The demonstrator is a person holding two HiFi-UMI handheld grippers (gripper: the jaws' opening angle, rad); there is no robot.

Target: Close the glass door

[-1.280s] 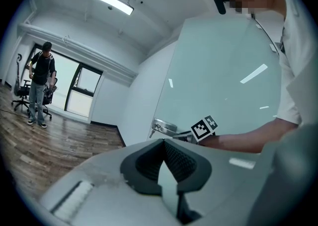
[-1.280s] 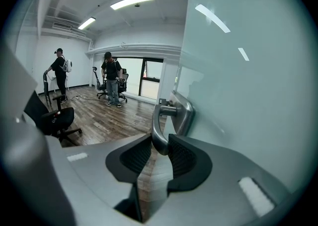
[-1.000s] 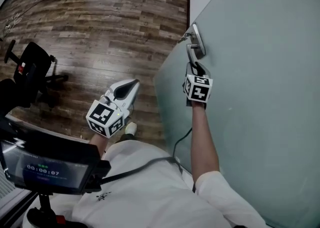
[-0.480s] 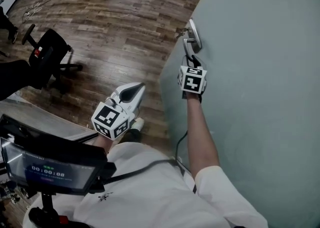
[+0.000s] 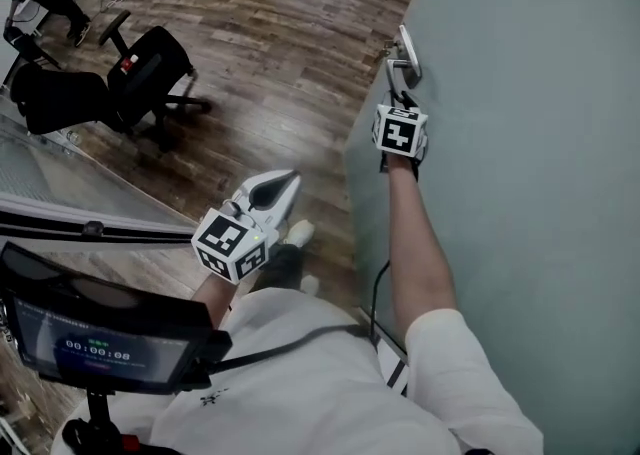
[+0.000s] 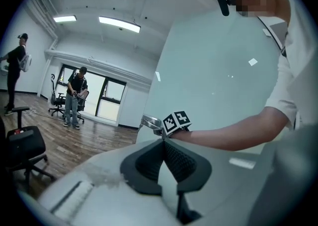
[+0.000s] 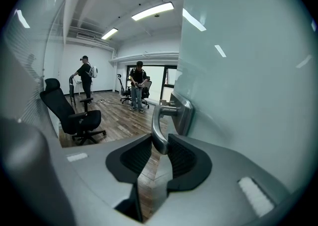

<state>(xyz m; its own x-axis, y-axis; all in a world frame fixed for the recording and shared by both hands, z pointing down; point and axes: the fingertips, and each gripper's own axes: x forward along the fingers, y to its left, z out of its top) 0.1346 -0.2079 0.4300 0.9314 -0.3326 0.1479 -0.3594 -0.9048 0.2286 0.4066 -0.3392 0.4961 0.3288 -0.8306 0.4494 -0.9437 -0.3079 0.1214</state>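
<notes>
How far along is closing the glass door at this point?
Done: the right gripper is clamped on the door handle. In hand: the glass door itself, its edge standing free with wooden floor beyond. Left: bringing it shut and letting go. The left gripper is shut, empty.

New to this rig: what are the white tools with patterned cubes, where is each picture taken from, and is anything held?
No robot here: a person carries a two-jaw gripper in each hand; the marker cubes are part of them. The head view looks down from the person's head; each gripper view looks along that gripper's jaws. The right gripper is clamped on the door handle of the frosted glass door. The left gripper is shut and empty. An office chair stands on the wooden floor.
</notes>
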